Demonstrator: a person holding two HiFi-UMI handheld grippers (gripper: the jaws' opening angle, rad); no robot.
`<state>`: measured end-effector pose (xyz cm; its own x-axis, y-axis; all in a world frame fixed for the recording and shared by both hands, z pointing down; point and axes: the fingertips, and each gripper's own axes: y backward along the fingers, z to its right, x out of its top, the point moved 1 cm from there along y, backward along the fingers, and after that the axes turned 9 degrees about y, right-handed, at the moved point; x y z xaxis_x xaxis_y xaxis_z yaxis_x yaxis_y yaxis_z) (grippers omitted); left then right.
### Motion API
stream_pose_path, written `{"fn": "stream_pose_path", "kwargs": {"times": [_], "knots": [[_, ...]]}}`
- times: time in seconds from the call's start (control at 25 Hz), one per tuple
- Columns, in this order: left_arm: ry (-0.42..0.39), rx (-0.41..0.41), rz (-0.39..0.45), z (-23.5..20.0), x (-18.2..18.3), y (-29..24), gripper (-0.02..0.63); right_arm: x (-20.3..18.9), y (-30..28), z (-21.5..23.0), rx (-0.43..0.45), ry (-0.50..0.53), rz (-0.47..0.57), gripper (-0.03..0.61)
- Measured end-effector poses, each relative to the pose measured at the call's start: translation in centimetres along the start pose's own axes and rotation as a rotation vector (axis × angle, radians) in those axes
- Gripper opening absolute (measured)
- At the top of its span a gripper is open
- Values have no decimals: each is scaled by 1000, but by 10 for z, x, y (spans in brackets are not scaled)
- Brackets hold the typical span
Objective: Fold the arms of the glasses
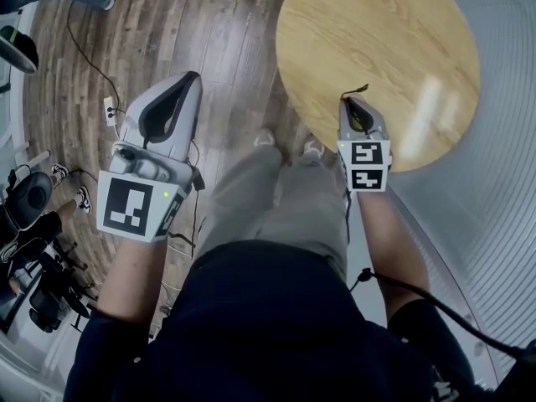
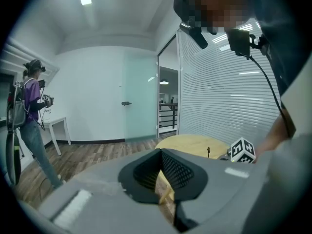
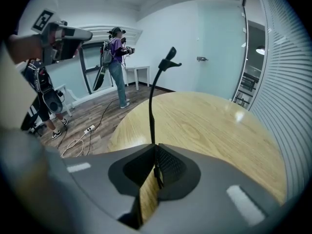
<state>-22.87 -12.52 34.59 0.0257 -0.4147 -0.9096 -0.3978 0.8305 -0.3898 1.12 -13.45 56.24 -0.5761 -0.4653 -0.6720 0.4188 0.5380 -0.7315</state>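
Observation:
My right gripper point(image 1: 348, 100) hovers over the near edge of the round wooden table point(image 1: 377, 48), shut on a thin black rod with a bent tip point(image 3: 152, 101). The rod rises from between the jaws and looks like one arm of the glasses; the rest of the glasses is not visible. In the head view only its short black tip point(image 1: 358, 90) sticks out. My left gripper point(image 1: 189, 77) is held over the wooden floor to the left of the table, its jaws together with nothing between them. The table top point(image 3: 209, 126) is bare.
A person in a purple top point(image 3: 115, 57) stands with gear across the room beside a white table point(image 3: 137, 71). Cables and a power strip point(image 1: 109, 107) lie on the floor at the left. A blind-covered glass wall point(image 1: 502, 182) runs along the right.

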Motion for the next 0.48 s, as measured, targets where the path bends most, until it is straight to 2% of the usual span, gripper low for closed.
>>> {"fn": "stream_pose_path", "kwargs": {"times": [0.2,0.48], "knots": [[5,13,0,2,-2,-1,3,-2,-1,0,20,1,-3,29],[8,26,30,8,14,-1,3,6,11,-2,56,18,16,52]]}}
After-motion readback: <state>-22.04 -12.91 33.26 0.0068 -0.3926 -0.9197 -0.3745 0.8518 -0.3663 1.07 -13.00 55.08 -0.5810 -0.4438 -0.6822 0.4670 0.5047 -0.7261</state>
